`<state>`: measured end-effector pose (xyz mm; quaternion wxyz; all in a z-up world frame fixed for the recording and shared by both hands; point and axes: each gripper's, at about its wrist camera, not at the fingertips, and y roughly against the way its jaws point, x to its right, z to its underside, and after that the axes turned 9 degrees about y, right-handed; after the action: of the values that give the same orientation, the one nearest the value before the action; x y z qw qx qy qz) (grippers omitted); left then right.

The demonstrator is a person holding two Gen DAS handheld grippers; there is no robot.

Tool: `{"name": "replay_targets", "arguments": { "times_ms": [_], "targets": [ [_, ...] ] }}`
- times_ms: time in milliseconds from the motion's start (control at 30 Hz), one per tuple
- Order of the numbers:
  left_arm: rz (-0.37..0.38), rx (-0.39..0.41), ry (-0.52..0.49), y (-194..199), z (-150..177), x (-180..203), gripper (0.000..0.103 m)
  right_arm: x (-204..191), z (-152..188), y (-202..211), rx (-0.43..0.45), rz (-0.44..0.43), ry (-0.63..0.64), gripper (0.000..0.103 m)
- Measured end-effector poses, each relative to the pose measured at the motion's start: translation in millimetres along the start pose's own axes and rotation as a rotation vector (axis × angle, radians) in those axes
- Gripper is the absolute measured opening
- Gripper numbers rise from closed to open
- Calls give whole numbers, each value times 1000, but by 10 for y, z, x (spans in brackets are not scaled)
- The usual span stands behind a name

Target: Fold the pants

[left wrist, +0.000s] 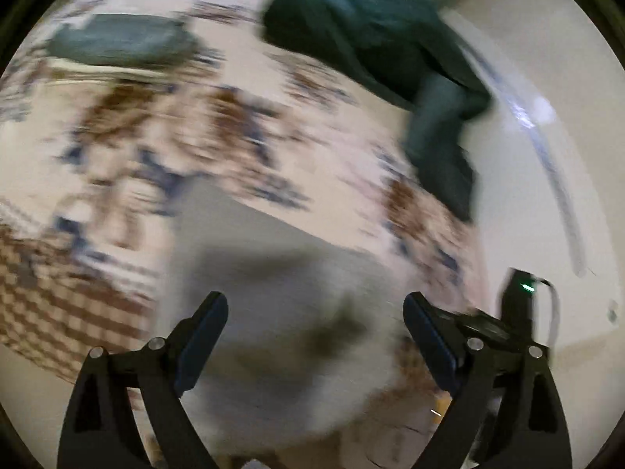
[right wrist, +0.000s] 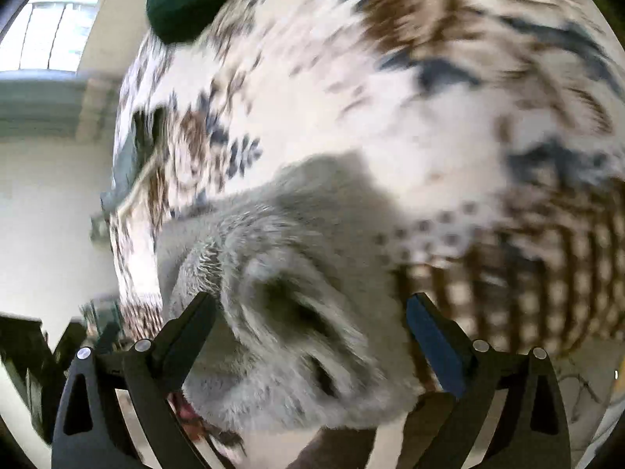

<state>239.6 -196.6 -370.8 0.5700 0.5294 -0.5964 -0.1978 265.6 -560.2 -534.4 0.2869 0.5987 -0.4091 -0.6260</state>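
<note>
Only your left view shows the dark green clothes far ahead; both your left claw and right claw stand wide open, empty, above the grey pants.

A home room, likely a bedroom, is indicated: a patterned cloth in brown, blue and white is spread over a soft surface, clothing is heaped at 1 o'clock, a pale glossy floor and a bright window at 10 o'clock are seen
</note>
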Motion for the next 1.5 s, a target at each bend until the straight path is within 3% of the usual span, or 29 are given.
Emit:
{"name": "replay_targets", "arguments": {
  "times_ms": [67, 100, 133, 300, 367, 400, 467, 500, 567, 600, 667, 733, 800, 900, 1067, 1233, 1267, 1333, 1400, 1433, 1500],
  "targets": [
    [-78, 14, 31, -56, -169, -292, 92, -86, -58, -238, -63, 6, 23, 92],
    [-106, 17, 39, -101, -234, -414, 92, -116, -75, -314, -71, -10, 27, 58],
    [-132, 11, 49, -163, -297, -514, 92, -145, -92, -338, -71, 6, 33, 35],
    [-107, -61, 54, -508, -417, -631, 92, -29, -120, 180, 67, 140, 25, 32],
    [-73, -116, 57, -744, -445, -586, 92, 168, -150, 195, 37, 212, 2, 39],
    [-59, -146, 61, -861, -436, -561, 92, 310, -148, 146, -20, 246, -37, 48],
    [-43, -201, 58, -1067, -383, -506, 92, 474, -87, 159, -60, 266, -111, 49],
    [-52, -218, 52, -1146, -355, -476, 92, 523, -33, 212, -49, 250, -137, 50],
    [-63, -237, 47, -1243, -306, -445, 92, 557, 119, 321, 11, 138, -171, 66],
    [-62, -243, 50, -1270, -285, -441, 92, 559, 242, 280, 3, 68, -182, 76],
    [-62, -243, 59, -1290, -253, -456, 92, 606, 452, 70, -80, 10, -187, 77],
    [-63, -242, 79, -1316, -251, -502, 92, 758, 724, -166, -204, 192, -183, 77],
    [-67, -246, 95, -1335, -258, -541, 92, 906, 897, -239, -253, 301, -190, 77],
    [-66, -255, 86, -1324, -272, -519, 92, 962, 951, -99, -234, 279, -237, 77],
    [-60, -216, 36, -1163, -348, -376, 92, 842, 568, 449, 19, 78, -234, 78],
    [-55, -202, 18, -1188, -459, -285, 92, 754, -126, 117, 36, -56, -162, 78],
    [-60, -202, 15, -1218, -475, -276, 92, 754, -287, 20, 29, -84, -154, 77],
    [-67, -212, 8, -1309, -507, -264, 92, 647, -487, -138, 38, -83, -136, 41],
    [-71, -225, 15, -1388, -536, -284, 92, 467, -618, -132, 82, 40, -66, 18],
    [-70, -229, 18, -1407, -548, -291, 92, 431, -646, -84, 105, 83, -42, 13],
    [-65, -225, 28, -1409, -579, -320, 92, 350, -678, 114, 190, 124, -20, 12]
  ]
}}
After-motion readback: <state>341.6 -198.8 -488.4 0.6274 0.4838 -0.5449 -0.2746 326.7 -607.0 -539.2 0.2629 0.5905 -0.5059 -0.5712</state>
